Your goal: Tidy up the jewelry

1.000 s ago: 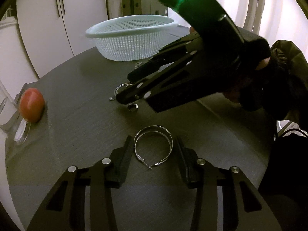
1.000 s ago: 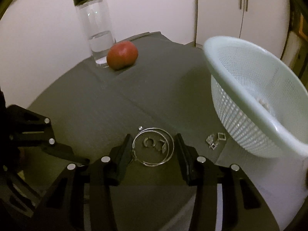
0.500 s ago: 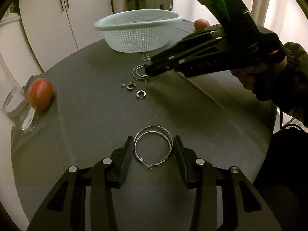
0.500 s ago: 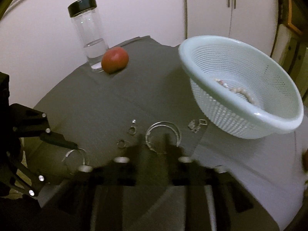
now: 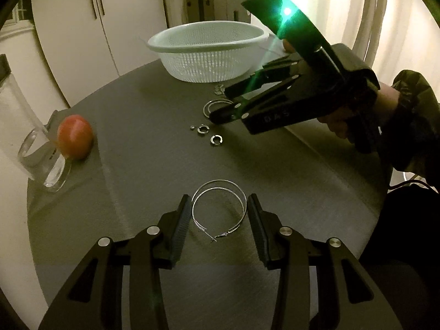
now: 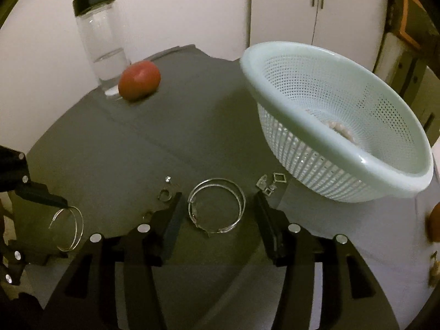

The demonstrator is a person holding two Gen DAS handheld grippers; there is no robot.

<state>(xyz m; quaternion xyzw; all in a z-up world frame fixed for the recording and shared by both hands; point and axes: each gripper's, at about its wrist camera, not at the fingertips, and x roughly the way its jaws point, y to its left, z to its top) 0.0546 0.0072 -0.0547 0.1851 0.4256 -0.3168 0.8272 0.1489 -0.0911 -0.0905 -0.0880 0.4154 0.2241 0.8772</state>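
Note:
A pair of silver hoop earrings (image 5: 218, 210) lies on the dark round table between the open fingers of my left gripper (image 5: 219, 214); it also shows in the right wrist view (image 6: 67, 228). A second pair of hoops (image 6: 217, 206) lies between the open fingers of my right gripper (image 6: 217, 211); in the left wrist view these hoops (image 5: 211, 106) sit by that gripper's tips (image 5: 222, 104). Small ring earrings (image 5: 216, 139) (image 6: 165, 194), a tiny stud (image 6: 167, 178) and square drop earrings (image 6: 271, 183) lie nearby. A white mesh basket (image 6: 385, 165) (image 5: 206, 38) holds a bead strand (image 6: 341, 130).
A clear jar with a black lid (image 6: 99, 35) and a red tomato (image 6: 139, 79) (image 5: 74, 137) stand at the table's far edge. White cupboards (image 5: 82, 27) are behind the table. An orange object (image 6: 434, 224) sits at the right edge.
My right gripper pulled back from the small earrings and now straddles the second hoop pair near the basket. My left gripper has stayed around the near hoops.

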